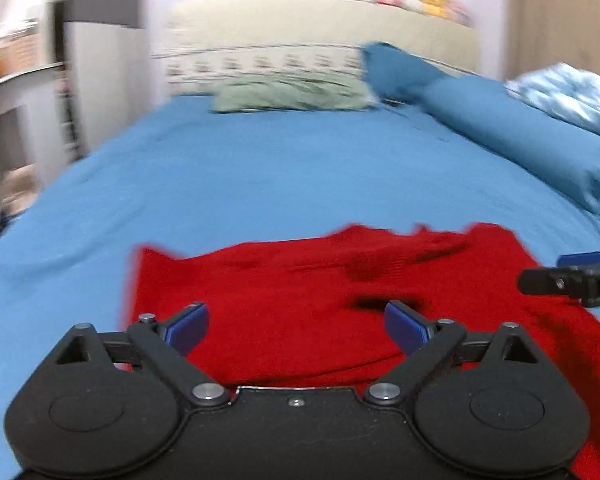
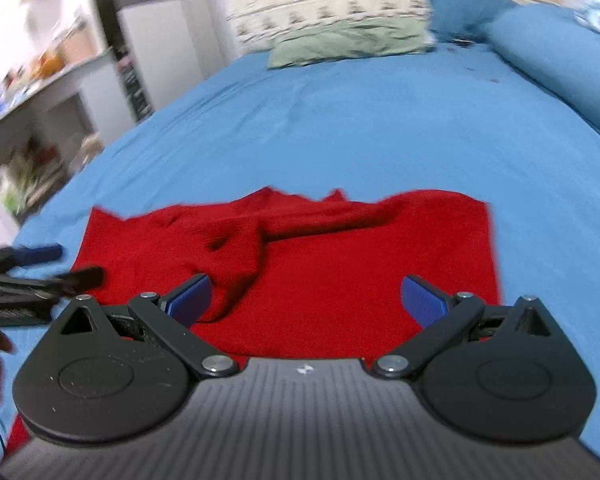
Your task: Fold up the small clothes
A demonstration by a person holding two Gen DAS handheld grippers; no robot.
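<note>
A red knit garment (image 1: 300, 304) lies spread on the blue bed sheet (image 1: 260, 184), with wrinkles and a raised fold across its middle; it also shows in the right wrist view (image 2: 340, 272). My left gripper (image 1: 296, 324) is open and empty, hovering over the garment's near left part. My right gripper (image 2: 306, 300) is open and empty over the garment's near right part. The right gripper shows at the right edge of the left wrist view (image 1: 572, 276); the left gripper shows at the left edge of the right wrist view (image 2: 40, 268).
A green pillow (image 1: 288, 94) and a patterned pillow (image 1: 260, 66) lie at the headboard. A rolled blue duvet (image 1: 532, 136) runs along the bed's right side. A desk and shelves (image 2: 40, 92) stand left of the bed.
</note>
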